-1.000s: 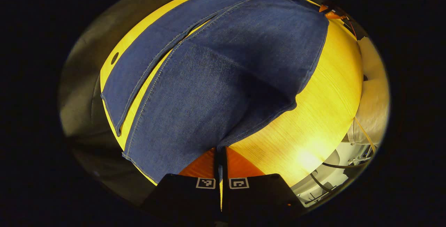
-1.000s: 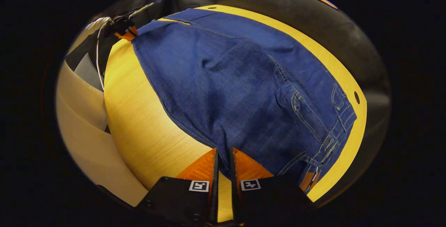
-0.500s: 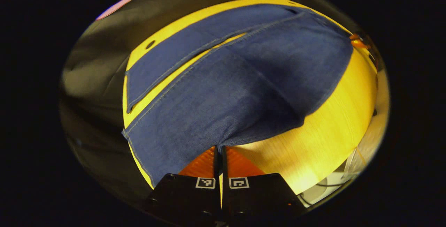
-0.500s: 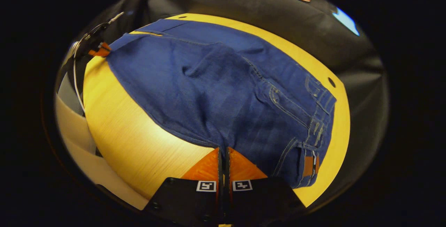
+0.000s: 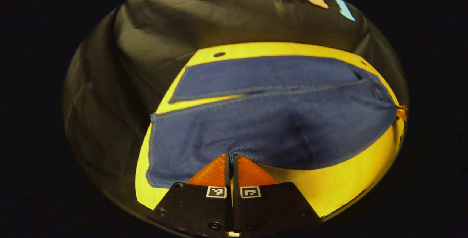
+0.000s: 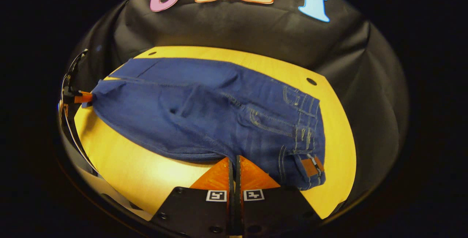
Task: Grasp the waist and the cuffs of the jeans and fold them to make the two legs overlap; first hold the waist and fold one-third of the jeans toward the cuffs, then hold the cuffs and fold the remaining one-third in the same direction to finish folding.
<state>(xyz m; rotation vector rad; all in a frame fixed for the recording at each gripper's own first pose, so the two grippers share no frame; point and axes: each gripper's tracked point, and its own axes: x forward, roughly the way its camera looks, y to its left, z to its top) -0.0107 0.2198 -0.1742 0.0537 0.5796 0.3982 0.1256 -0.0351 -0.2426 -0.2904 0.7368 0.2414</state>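
Blue jeans (image 5: 278, 128) lie lengthwise on the yellow table (image 5: 351, 183). In the left gripper view, the far leg (image 5: 263, 75) lies flat and the near leg is pulled up at its near edge, close to the cuff. My left gripper (image 5: 230, 158) is shut on that edge. In the right gripper view, the waist with its brown patch (image 6: 311, 165) lies at the right. My right gripper (image 6: 234, 160) is shut on the near side seam close to the waist. Each view also holds the other gripper, far off at the denim's end: the right gripper (image 5: 401, 113) and the left gripper (image 6: 79, 97).
The table (image 6: 146, 172) has small round holes near its far corners (image 5: 219, 54) (image 6: 311, 81). The black cloth wall (image 6: 234, 26) stands right behind the table. A strip of bare tabletop runs along the near edge in front of the jeans.
Both views have tipped up and back, so the wall now shows above the table. The right gripper's small gap has shut on the denim. The near edge of the jeans is lifted and drawn taut.
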